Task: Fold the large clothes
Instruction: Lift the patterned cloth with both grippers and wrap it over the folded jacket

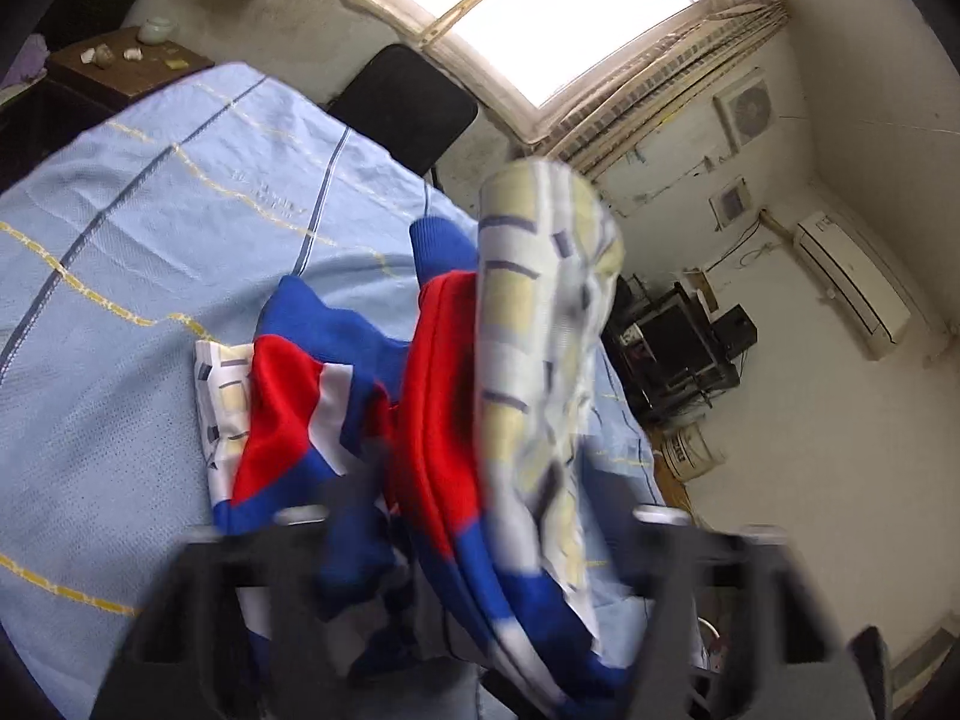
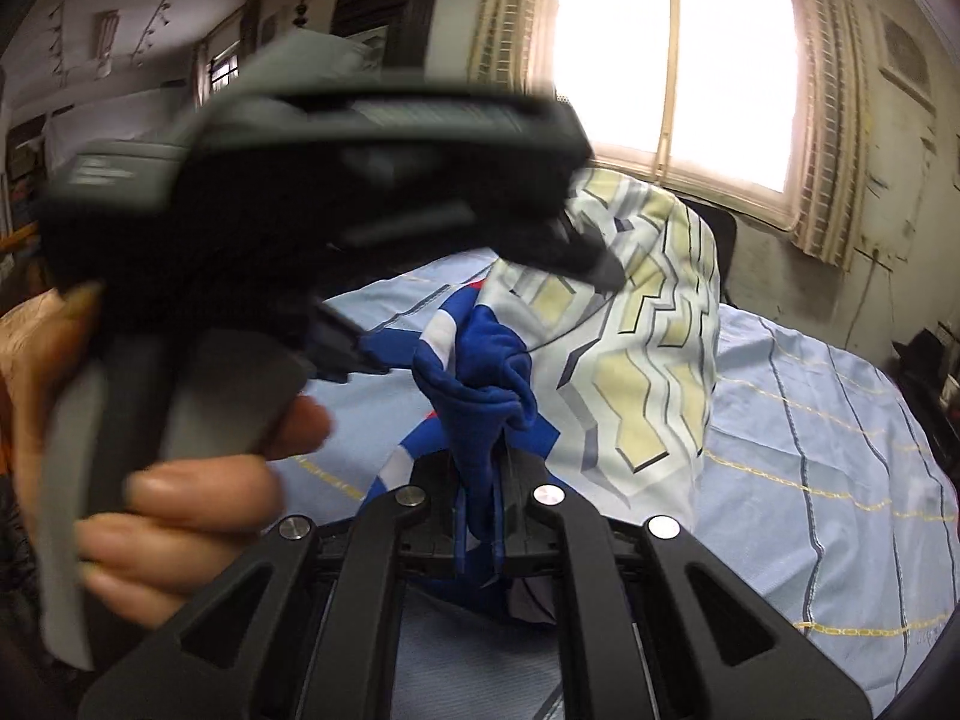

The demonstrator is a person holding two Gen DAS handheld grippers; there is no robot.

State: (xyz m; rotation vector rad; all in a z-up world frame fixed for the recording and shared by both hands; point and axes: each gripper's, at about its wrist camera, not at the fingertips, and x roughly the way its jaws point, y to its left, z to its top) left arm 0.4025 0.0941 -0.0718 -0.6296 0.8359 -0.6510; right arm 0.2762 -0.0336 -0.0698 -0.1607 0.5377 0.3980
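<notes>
The right tongs [image 2: 483, 480] are pinched on a blue fold of the big garment [image 2: 480, 372], lifted over the bed [image 2: 810, 420]. The left tongs [image 2: 360, 360] also nip its edge (blurred). Lifting is in hand; next, it needs spreading flat.

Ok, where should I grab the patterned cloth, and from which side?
On the patterned cloth, probably the flat corner poking out beside the red-and-blue garment. Come in low from the left of the left wrist view, over the sheet; the rest stands bunched.
</notes>
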